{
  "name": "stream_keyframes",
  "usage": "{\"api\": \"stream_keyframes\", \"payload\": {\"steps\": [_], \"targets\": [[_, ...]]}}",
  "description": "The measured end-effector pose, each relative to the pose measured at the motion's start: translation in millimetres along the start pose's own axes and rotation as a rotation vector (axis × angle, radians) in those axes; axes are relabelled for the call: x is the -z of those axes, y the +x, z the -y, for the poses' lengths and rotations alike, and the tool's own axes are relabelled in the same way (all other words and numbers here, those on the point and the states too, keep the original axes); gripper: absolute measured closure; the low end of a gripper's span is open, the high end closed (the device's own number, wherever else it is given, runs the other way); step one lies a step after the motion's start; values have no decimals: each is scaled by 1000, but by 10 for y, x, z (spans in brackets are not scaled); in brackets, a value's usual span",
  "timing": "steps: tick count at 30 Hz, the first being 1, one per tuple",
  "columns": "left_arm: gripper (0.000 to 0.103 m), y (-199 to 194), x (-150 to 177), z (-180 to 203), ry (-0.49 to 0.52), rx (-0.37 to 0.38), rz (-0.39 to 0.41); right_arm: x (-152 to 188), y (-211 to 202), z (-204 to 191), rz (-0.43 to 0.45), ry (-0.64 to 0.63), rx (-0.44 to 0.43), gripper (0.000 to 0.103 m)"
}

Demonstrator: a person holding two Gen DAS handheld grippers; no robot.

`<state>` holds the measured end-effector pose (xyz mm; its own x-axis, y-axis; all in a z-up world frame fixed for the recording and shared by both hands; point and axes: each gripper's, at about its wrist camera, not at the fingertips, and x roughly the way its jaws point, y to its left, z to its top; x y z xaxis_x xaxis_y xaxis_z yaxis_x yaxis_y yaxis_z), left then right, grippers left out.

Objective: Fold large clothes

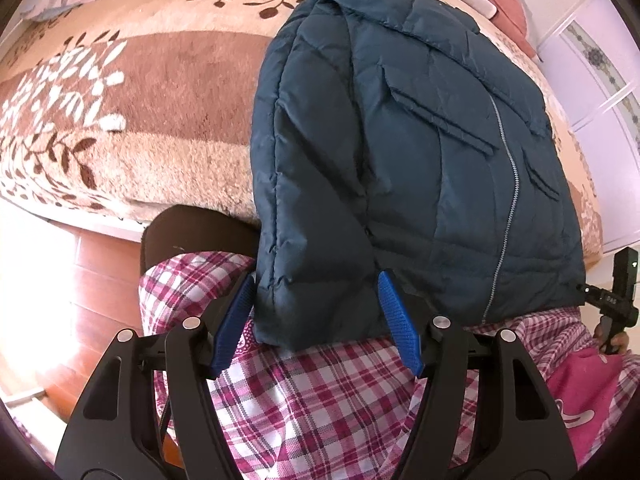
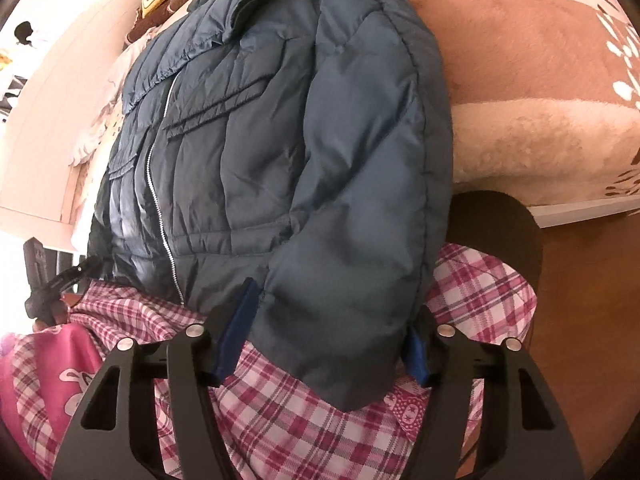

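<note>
A dark teal puffer jacket (image 1: 420,140) lies zipper-up on the bed, its hem hanging over the near edge. In the left wrist view its sleeve (image 1: 316,240) runs down the left side. The left gripper (image 1: 316,292) has the cuff filling the gap between its blue pads (image 1: 400,320), and the fabric puckers there. In the right wrist view the other sleeve (image 2: 360,200) runs down the jacket (image 2: 224,140). Its end sits between the jaws of the right gripper (image 2: 328,320), bulging over the right pad. Each gripper shows small at the edge of the other's view.
A plush brown and beige leaf-patterned blanket (image 1: 160,100) covers the bed (image 2: 520,60). The person's pink plaid garment (image 1: 320,400) fills the foreground right under both grippers. Wooden floor (image 2: 580,300) lies beside the bed, pillows (image 1: 500,0) at its far end, and white cabinet doors (image 1: 600,60) to the right.
</note>
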<state>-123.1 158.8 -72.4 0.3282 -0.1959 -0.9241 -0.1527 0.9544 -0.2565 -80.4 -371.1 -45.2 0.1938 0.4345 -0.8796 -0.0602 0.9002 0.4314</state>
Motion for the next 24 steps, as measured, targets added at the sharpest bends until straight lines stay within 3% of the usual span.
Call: {"api": "stream_keyframes", "payload": {"steps": [2, 4, 6, 9, 14, 24], "targets": [[40, 8, 6, -7, -6, 5, 0, 1, 7, 14, -1, 6, -10, 46], [49, 9, 8, -12, -9, 10, 4, 4, 11, 34, 1, 16, -25, 49], [72, 19, 15, -46, -23, 7, 3, 8, 16, 47, 1, 22, -30, 55], [89, 26, 13, -74, -40, 19, 5, 21, 21, 43, 5, 23, -40, 68], [94, -112, 10, 2, -5, 38, 78, 30, -74, 50, 48, 34, -112, 84], [95, -955, -253, 313, 86, 150, 384, -136, -733, -85, 257, 27, -296, 86]]}}
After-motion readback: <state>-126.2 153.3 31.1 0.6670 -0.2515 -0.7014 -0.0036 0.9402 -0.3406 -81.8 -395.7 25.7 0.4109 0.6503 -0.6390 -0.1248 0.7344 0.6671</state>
